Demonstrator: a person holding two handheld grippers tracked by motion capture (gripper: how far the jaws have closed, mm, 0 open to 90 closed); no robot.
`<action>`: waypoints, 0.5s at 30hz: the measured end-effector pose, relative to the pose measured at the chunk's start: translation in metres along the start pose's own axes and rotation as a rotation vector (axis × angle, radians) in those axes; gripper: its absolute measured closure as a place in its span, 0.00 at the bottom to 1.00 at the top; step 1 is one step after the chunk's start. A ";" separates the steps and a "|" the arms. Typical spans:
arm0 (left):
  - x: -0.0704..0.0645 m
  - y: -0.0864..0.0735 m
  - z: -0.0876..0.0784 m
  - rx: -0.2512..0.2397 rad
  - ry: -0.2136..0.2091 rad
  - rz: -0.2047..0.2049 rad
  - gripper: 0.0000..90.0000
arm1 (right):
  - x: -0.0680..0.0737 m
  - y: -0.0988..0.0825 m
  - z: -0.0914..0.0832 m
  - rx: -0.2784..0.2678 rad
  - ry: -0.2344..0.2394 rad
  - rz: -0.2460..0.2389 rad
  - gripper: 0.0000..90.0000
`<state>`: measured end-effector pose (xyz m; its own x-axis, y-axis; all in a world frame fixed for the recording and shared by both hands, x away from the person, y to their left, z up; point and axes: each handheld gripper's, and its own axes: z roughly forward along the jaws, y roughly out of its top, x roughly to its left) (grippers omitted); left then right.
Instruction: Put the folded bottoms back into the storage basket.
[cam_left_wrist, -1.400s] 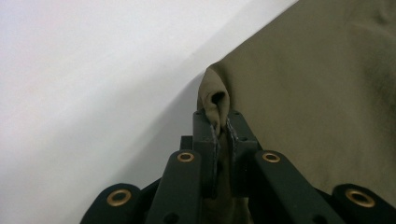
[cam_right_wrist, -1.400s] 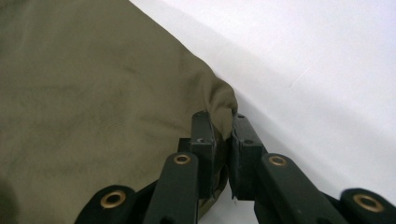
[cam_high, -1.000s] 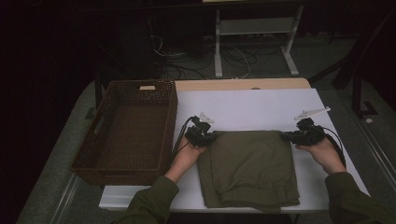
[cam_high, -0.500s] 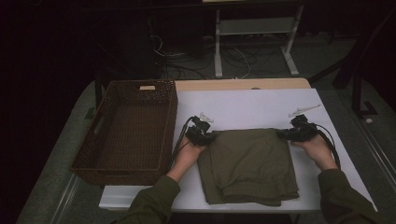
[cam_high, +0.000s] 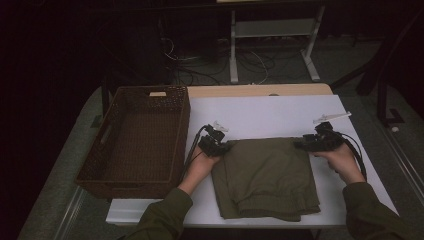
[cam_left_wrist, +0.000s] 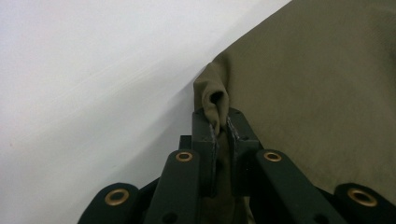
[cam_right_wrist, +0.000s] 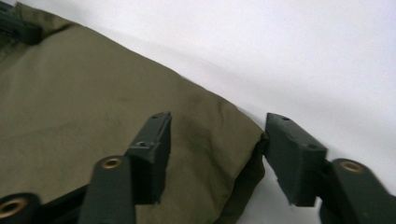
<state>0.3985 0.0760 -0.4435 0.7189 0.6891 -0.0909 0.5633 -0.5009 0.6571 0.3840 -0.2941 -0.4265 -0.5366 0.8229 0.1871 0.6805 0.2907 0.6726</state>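
Left gripper view: matte olive cloth — soft rolled corner pinched.

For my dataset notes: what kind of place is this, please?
Probably a lab or workshop recording station, not a home: a white table holding a wicker basket and a folded olive cloth, with loose cables and a metal stand on the floor behind.

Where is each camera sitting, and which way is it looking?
High view: above the person's side, looking forward and down at the white table; forearms, hands, both grippers show.
Left gripper view: on the left gripper, looking along shut jaws pinching the folded olive-green cloth.
Right gripper view: on the right gripper, jaws just opened, straddling a cloth corner.
All share the cloth and table.
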 end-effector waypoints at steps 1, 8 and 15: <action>0.000 0.000 0.000 -0.001 0.001 0.001 0.92 | 0.000 0.000 -0.002 -0.006 0.002 0.000 0.43; -0.001 -0.001 0.000 -0.003 0.003 0.002 0.93 | 0.005 -0.009 -0.012 -0.016 0.015 -0.009 0.38; -0.001 -0.001 0.000 -0.003 0.002 0.002 0.92 | 0.013 -0.019 -0.023 -0.030 0.053 -0.027 0.39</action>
<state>0.3974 0.0763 -0.4438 0.7192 0.6891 -0.0883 0.5608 -0.5008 0.6593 0.3529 -0.2995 -0.4204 -0.5808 0.7875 0.2059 0.6504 0.2969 0.6991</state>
